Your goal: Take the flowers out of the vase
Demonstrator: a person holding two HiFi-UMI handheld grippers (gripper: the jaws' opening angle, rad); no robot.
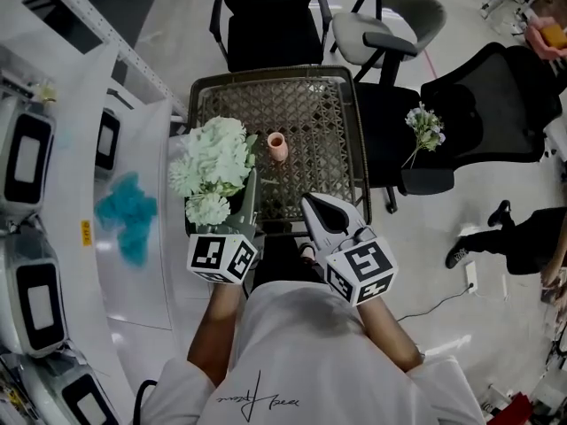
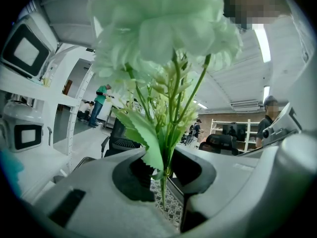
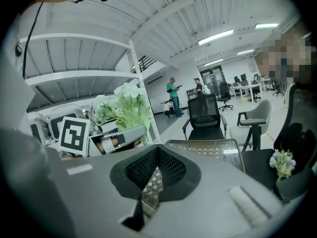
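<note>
Holding flower bunch (image 1: 213, 162) in L gripper (image 1: 250, 191), both jaws pinched onto thin green stems (image 2: 167, 148) low down, w/ short stem ends poking out below. Seen close in left gripper view: stems upright betw. dark pads, serrated leaf (image 2: 143, 138) squeezed in alongside, pale green-white blooms (image 2: 163, 29) spreading up and over jaw tips, filling top of view. In head view, blooms bunched right at L gripper's tip, over near-left corner of table (image 1: 275, 79) and partly past its left edge.

Fully out of vase (image 1: 277, 146): off to vase's left and nearer the person, near but not touching. Small pink vase, upright on lattice top, approx. mid-table.

R gripper (image 1: 312, 204) closed tip to tip w/ nothing betw. pads; only lattice showing thru gap below tips in right gripper view. Held over near edge of table, just right of L gripper, apart from it; no contact w/ vase or bunch. From right gripper view, bunch up and left of R jaws, L gripper's marker cube (image 3: 74, 133) beside it.

Second small sprig (image 1: 425, 129) lying on seat of black chair (image 1: 390, 104) right of table, well apart from both grippers.
</note>
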